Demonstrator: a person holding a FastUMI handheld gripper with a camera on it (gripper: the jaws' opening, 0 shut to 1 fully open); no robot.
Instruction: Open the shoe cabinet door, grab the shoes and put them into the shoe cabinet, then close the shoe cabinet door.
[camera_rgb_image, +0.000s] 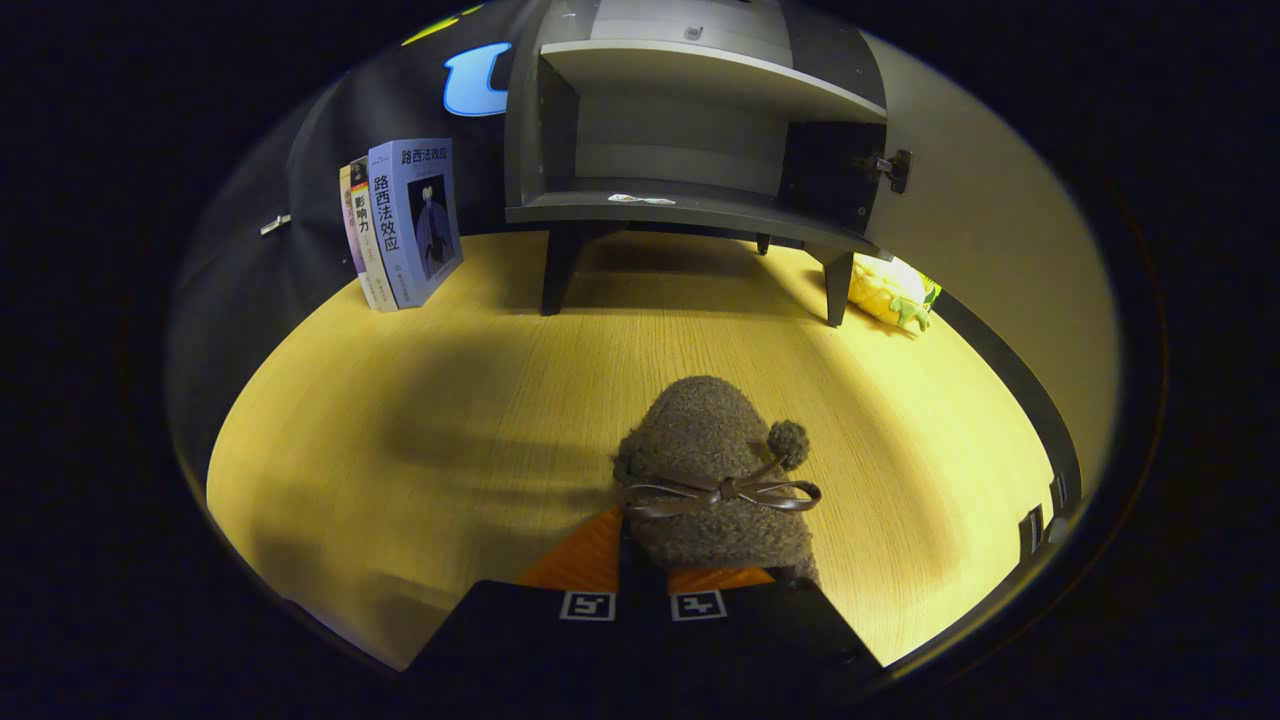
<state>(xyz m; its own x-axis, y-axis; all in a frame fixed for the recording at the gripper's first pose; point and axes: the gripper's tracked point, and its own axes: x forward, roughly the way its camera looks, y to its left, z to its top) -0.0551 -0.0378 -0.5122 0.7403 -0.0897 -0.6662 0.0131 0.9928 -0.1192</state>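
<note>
Fuzzy brown shoe (712, 470) with dark brown bow (722, 492) and pompom (788, 442). Orange fingers (585, 558), black-and-white square markers. Yellow wood-grain desk (420, 440). Grey cabinet (690, 130), cream door (990, 260). Blue and purple books (405, 222). Yellow-green toy (893, 292).

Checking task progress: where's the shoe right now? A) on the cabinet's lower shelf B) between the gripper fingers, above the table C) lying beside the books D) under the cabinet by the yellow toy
B: the brown fuzzy shoe sits between the orange fingers of the gripper, which look closed on its heel, while the cabinet beyond stands with its door open and its shelves bare.
</note>
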